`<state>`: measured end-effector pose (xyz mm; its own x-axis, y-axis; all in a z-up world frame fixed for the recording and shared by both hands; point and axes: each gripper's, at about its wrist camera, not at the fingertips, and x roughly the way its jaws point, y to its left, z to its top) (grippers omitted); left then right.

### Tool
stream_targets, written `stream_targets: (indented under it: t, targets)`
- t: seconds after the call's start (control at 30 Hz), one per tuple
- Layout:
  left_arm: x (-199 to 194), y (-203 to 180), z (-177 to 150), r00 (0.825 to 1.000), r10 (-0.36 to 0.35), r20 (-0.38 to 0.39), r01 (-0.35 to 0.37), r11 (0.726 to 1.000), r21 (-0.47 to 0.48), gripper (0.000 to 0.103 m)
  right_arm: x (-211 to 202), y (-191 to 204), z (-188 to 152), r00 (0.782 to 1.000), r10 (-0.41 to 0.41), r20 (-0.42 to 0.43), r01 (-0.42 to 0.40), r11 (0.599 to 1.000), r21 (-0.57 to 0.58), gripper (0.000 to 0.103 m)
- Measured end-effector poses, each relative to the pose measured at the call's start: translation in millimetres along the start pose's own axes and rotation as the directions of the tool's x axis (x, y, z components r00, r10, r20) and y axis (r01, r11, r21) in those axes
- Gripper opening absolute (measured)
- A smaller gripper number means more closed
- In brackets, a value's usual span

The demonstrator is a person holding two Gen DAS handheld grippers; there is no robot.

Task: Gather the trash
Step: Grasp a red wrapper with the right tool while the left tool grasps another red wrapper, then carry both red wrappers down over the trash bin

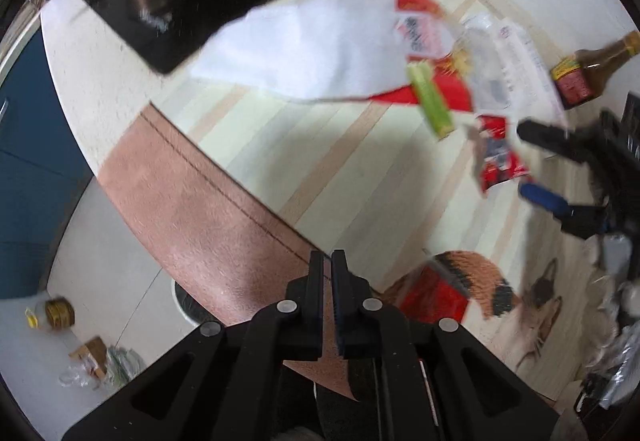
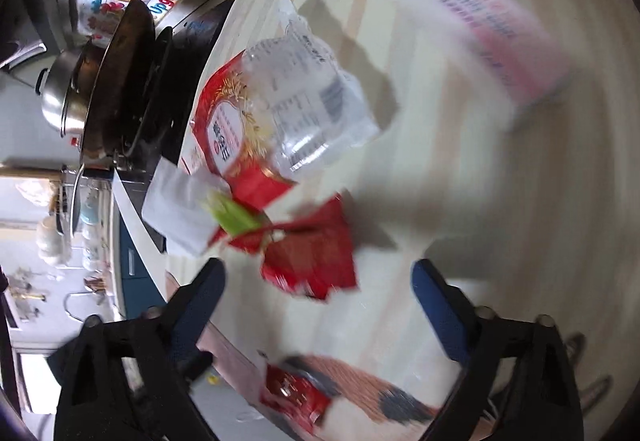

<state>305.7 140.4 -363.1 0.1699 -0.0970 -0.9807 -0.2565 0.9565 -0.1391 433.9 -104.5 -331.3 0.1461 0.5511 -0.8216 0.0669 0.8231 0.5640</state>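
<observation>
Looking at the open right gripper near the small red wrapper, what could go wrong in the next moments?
1. The right gripper stands open around the small red wrapper, which looks light and crumpled, so the fingers may close on only an edge.
2. The green stalk piece overlaps it and may be dragged along.
3. The sauce bottle stands near the right gripper and might be knocked.

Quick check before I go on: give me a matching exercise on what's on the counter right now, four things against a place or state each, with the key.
Things:
1. left gripper
2. right gripper
3. green stalk
4. brown sauce bottle

Place or state:
A. lying across the red wrappers
B. fingers spread wide, a small red wrapper ahead of them
C. lying on its side near the far counter edge
D. fingers nearly together, nothing visible between them

Pairs: 1-D, 2-B, 3-A, 4-C
</observation>
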Motion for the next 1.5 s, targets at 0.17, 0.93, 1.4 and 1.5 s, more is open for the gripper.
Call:
stream_targets:
  t: [0.17,0.93,1.4,1.5]
  targets:
    - [13,-4,1,0.999,0.034,0.015,-0.034,0.999,0.014,0.038,11,19,5,0.999,-0.045,0.009,0.045,0.997,-0.058,0.007]
    - [23,-147,-27,0.998,0.049,-0.027,-0.036,0.932,0.360,0.000,-80,-78,-41,0.963,-0.232,0.135,0.240,0.970,-0.042,0.006]
    - [-83,-76,-31,0.984,0.025,0.175,-0.065,0.972,0.226,0.000,-88,-20,-46,0.974,-0.152,0.166,0.178,0.972,-0.155,0.005]
    - [-98,-55,-24,0.979,0.022,0.204,-0.060,0.982,0.180,0.000,-87,5,-49,0.978,-0.125,0.168,0.158,0.967,-0.199,0.005]
